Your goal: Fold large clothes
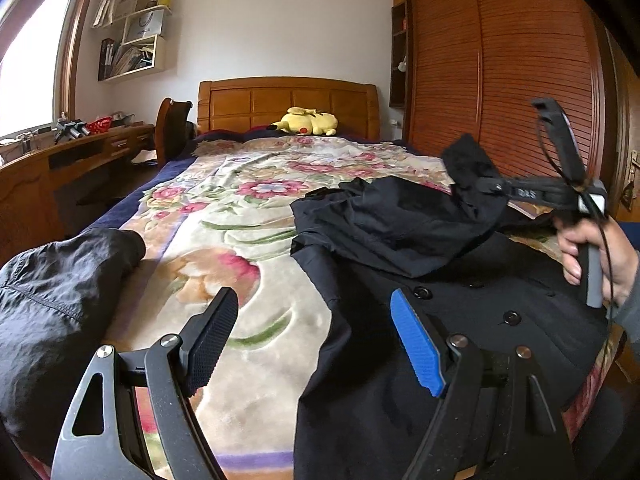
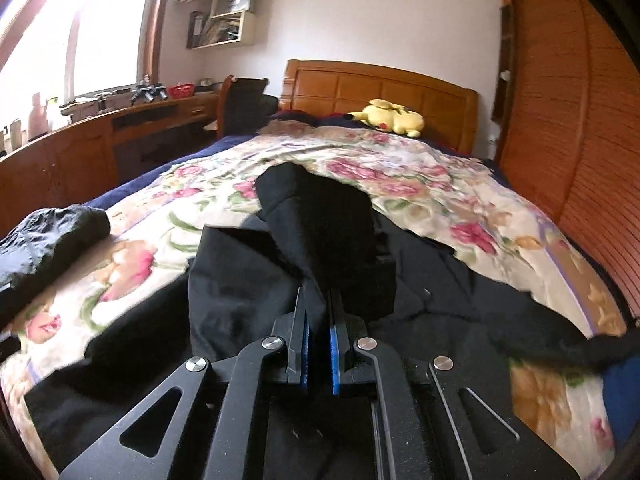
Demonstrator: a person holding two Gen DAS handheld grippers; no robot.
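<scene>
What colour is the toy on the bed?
Yellow. The plush toy shows best in the left wrist view.

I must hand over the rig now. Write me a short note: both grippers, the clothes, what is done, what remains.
Left gripper: open, holds nothing, above the edge of the dark buttoned coat.
Right gripper: shut on a fold of that coat's black fabric, lifted off the floral bedspread.
A second crumpled black jacket lies at the left, untouched.
Done: one part of the coat gripped.
Left: finish folding the coat, then fold the jacket.
</scene>
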